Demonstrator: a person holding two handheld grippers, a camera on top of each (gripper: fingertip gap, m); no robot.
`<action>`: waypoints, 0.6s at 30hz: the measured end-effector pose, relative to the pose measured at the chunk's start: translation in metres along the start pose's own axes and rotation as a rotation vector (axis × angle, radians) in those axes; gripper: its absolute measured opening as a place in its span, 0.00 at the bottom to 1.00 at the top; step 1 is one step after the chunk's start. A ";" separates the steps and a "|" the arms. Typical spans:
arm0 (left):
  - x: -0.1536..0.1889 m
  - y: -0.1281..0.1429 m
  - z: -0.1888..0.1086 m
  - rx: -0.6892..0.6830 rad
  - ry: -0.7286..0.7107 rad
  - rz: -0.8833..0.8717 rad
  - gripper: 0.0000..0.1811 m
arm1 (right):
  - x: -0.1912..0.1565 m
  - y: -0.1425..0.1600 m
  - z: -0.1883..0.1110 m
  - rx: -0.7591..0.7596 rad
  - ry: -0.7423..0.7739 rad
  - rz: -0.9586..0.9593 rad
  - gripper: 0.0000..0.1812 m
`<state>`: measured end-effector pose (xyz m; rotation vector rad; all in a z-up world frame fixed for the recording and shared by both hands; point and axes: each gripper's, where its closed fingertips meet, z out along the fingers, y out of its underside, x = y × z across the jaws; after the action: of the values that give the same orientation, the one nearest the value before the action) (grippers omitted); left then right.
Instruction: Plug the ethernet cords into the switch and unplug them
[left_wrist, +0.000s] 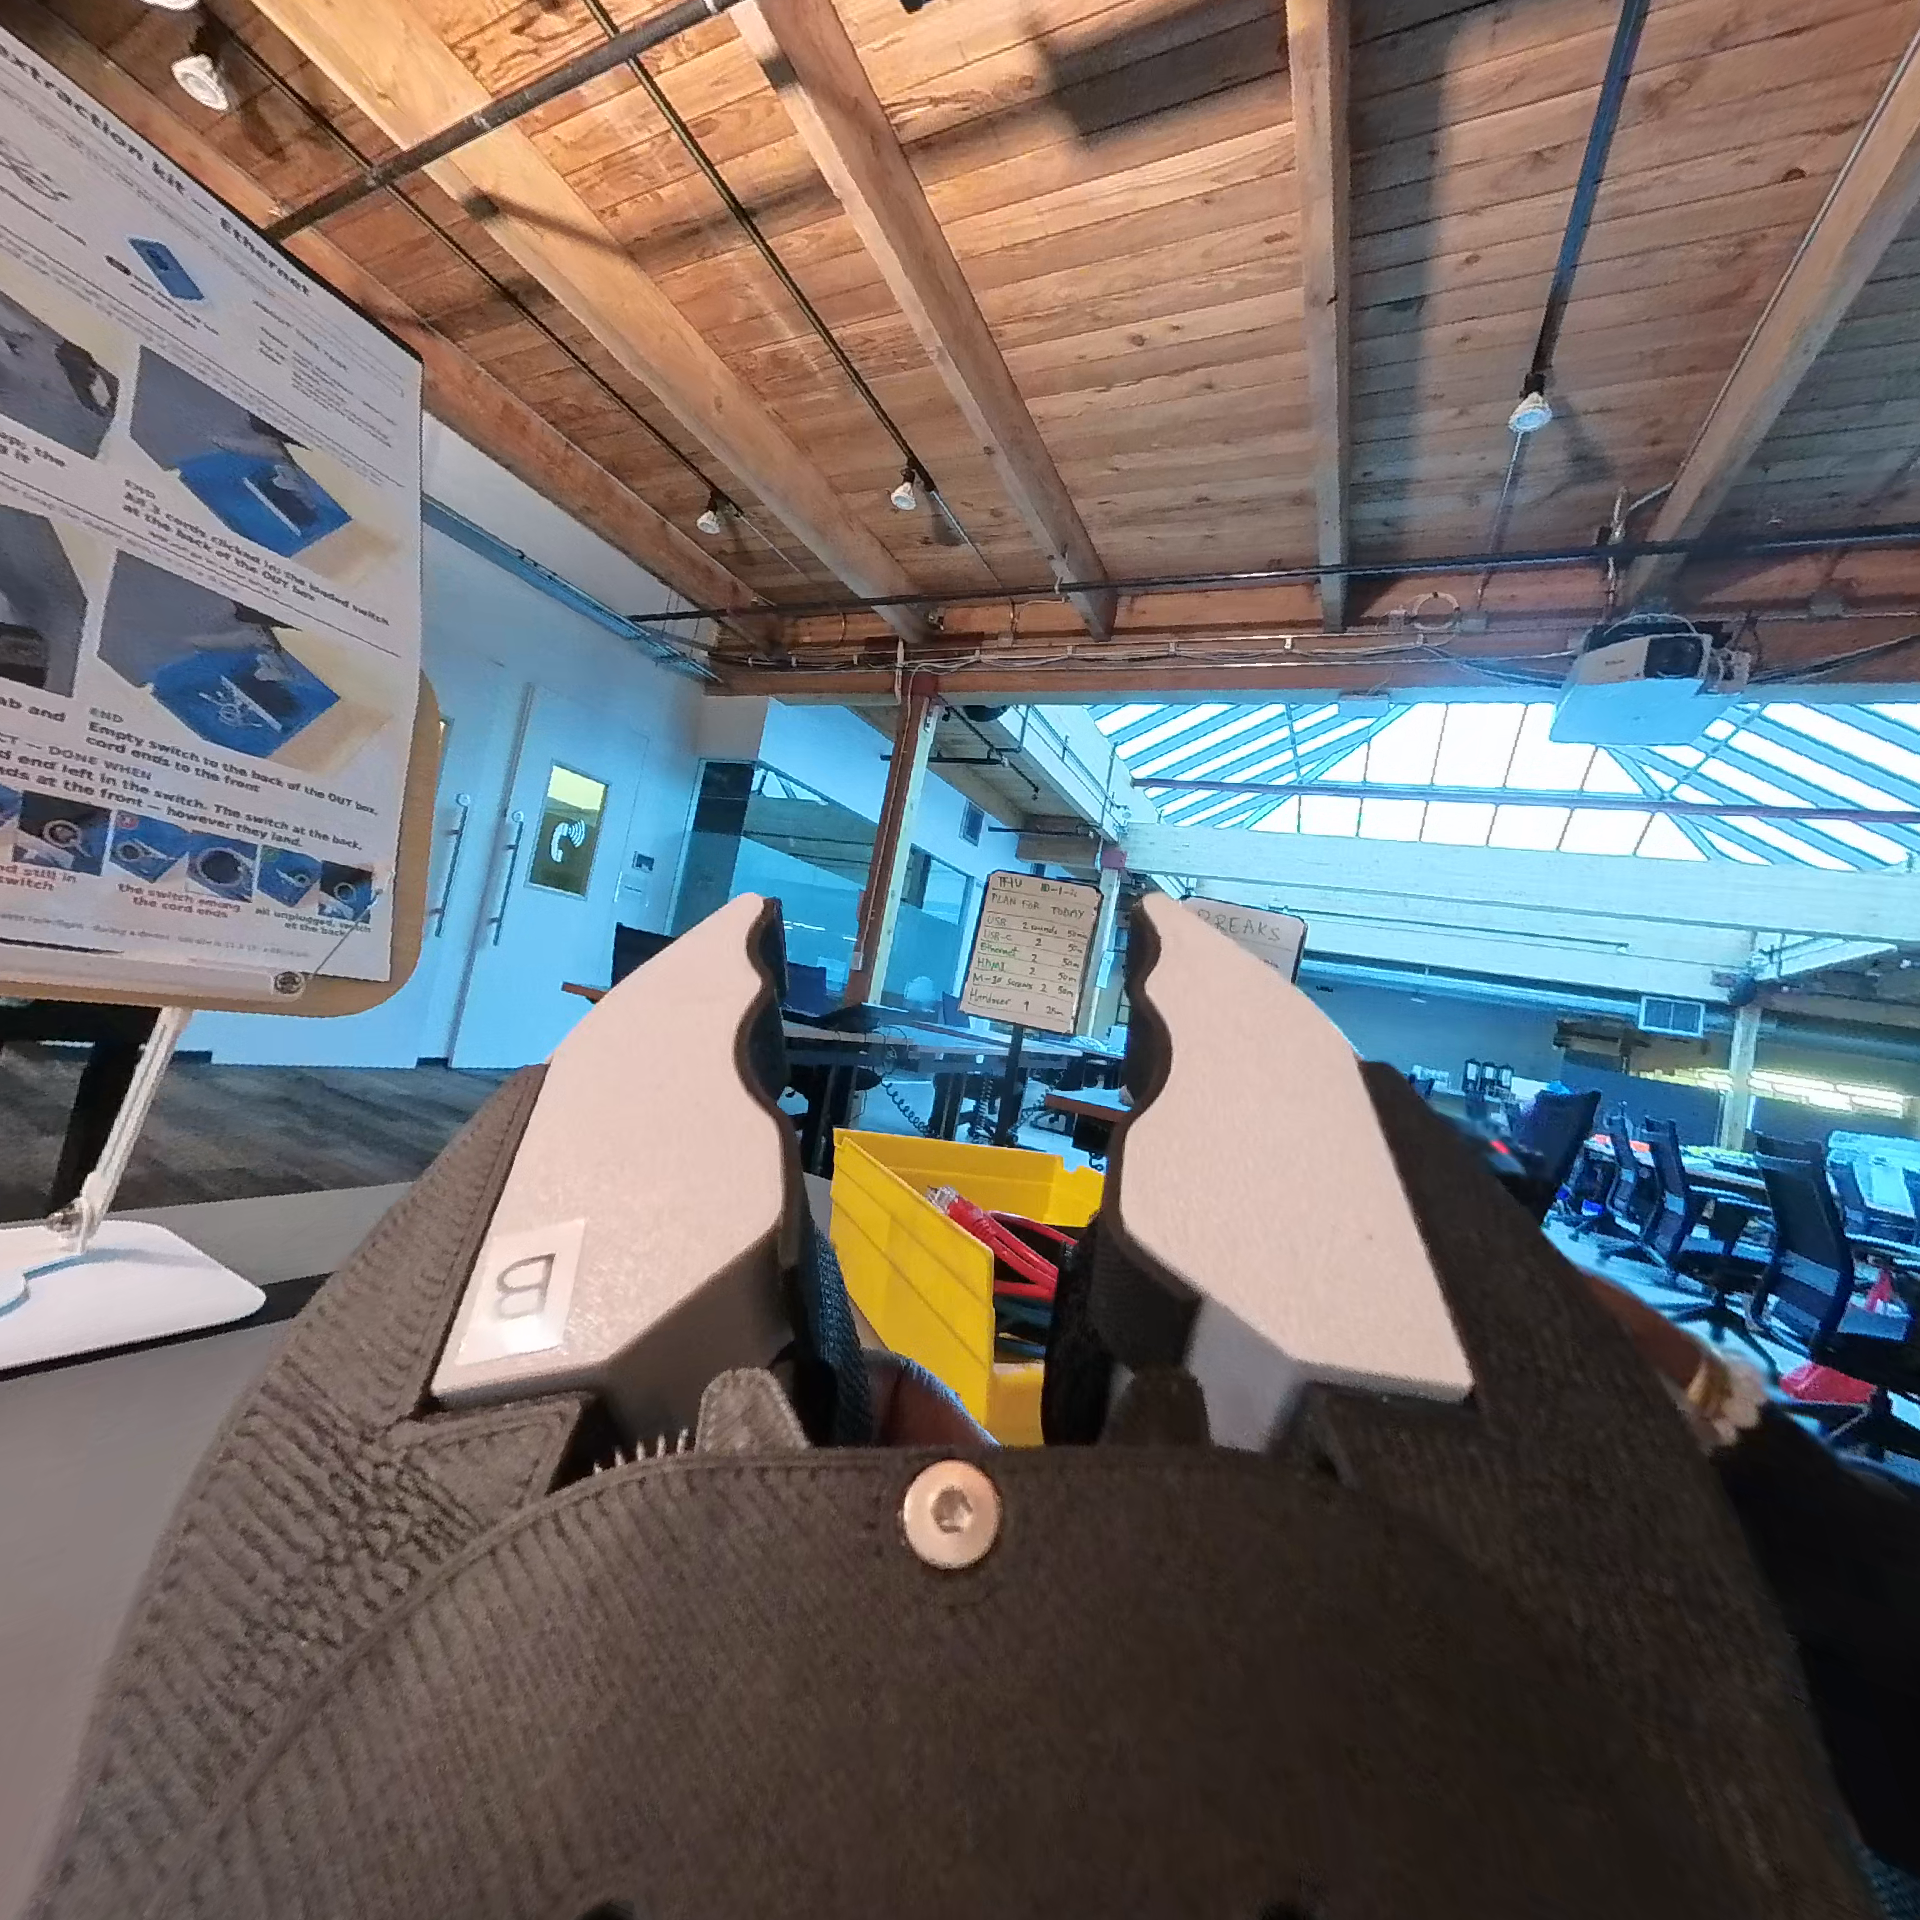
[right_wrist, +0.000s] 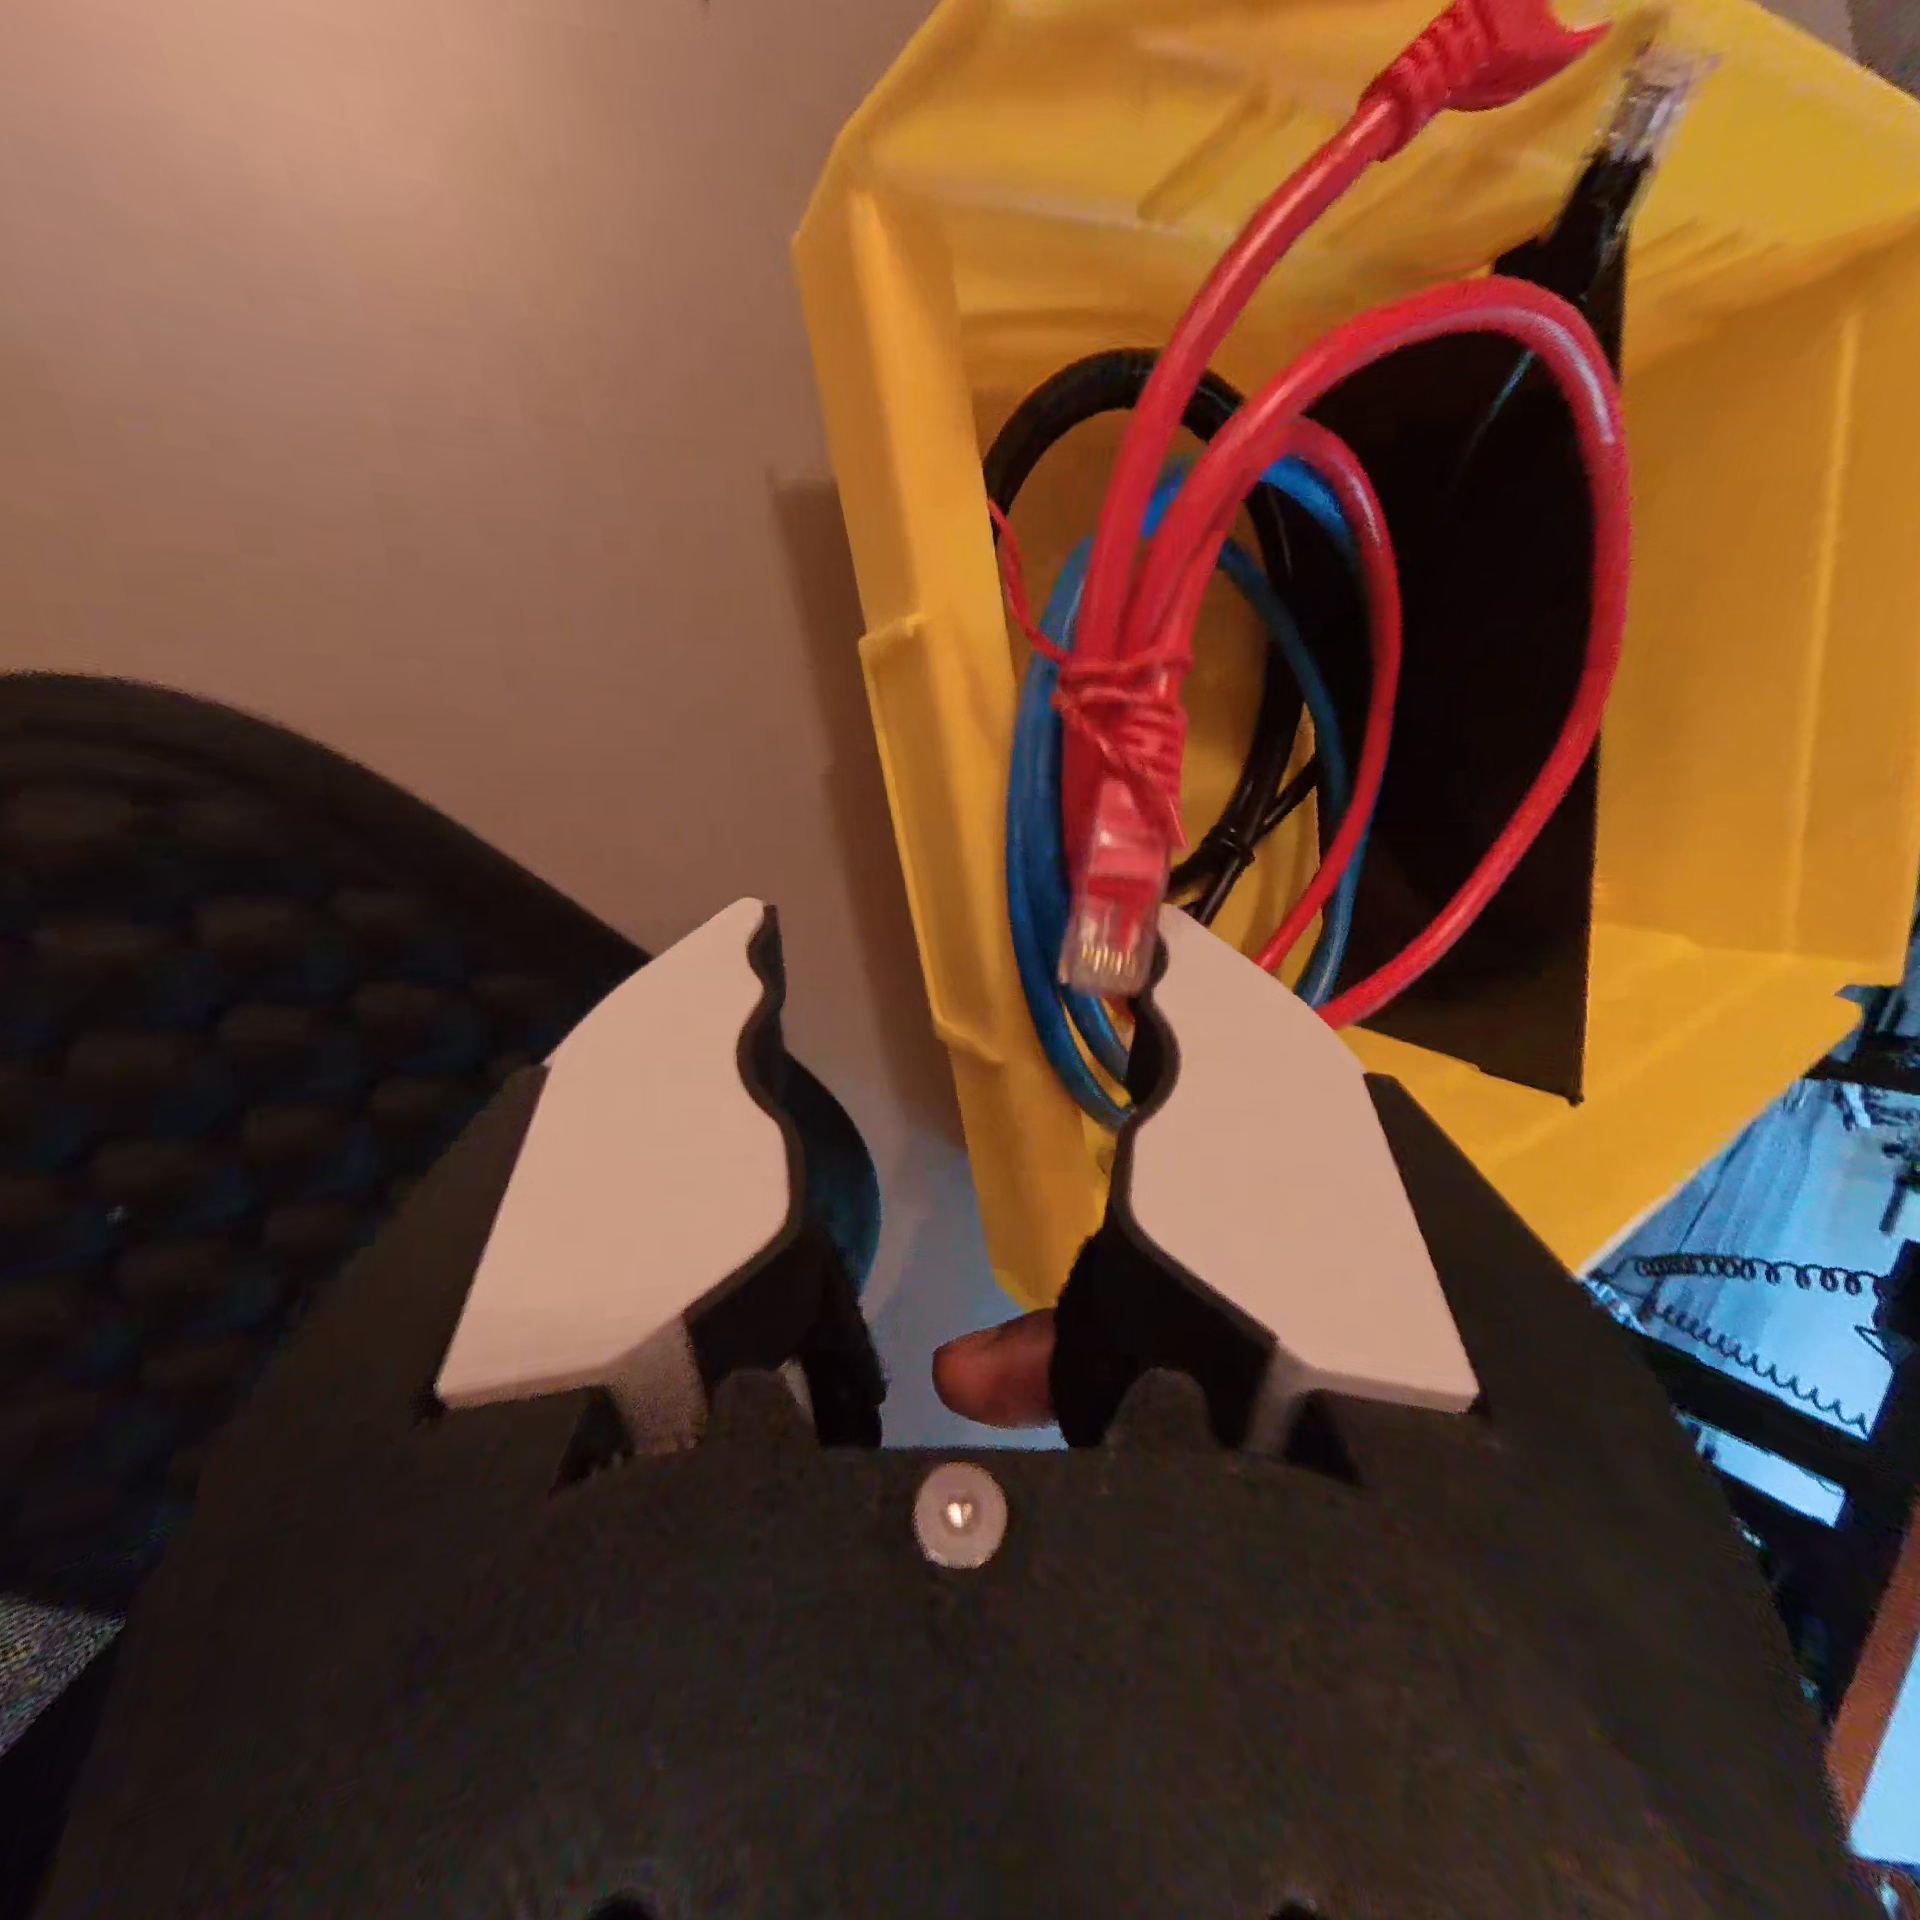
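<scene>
In the right wrist view a yellow bin (right_wrist: 914, 436) holds coiled red (right_wrist: 1226, 312), blue (right_wrist: 1039, 810) and black (right_wrist: 1049, 416) ethernet cords over a dark object that I cannot make out. A red cord's plug (right_wrist: 1117, 914) hangs by the tip of the right finger. My right gripper (right_wrist: 961, 935) is open and empty, just in front of the bin. My left gripper (left_wrist: 951, 925) is open and empty, tilted up towards the ceiling. The yellow bin (left_wrist: 904, 1236) with the red cord (left_wrist: 997, 1231) shows between its fingers. No switch is clearly seen.
An instruction sheet on a clipboard stand (left_wrist: 197, 582) stands at the left on the grey table (left_wrist: 125, 1455). A dark perforated surface (right_wrist: 208, 987) lies left of the right gripper. A person's fingertip (right_wrist: 987, 1371) shows below it. Desks and chairs (left_wrist: 1714, 1226) fill the room behind. Across from one pair of fingers to the other is roughly 35 centimetres.
</scene>
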<state>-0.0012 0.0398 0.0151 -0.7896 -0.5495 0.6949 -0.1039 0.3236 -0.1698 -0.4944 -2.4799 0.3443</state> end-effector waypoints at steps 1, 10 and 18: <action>0.000 0.000 0.000 0.000 0.002 -0.004 0.34 | 0.001 -0.002 0.005 -0.012 0.009 0.001 0.32; 0.006 0.002 0.000 -0.012 0.014 0.018 0.34 | -0.011 -0.043 0.021 0.135 0.001 -0.213 0.17; 0.009 0.001 0.000 -0.019 0.019 0.012 0.34 | -0.043 -0.092 0.023 0.167 0.020 -0.365 0.18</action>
<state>0.0046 0.0471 0.0165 -0.8175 -0.5350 0.6931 -0.1099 0.2199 -0.1772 0.0259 -2.4316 0.3894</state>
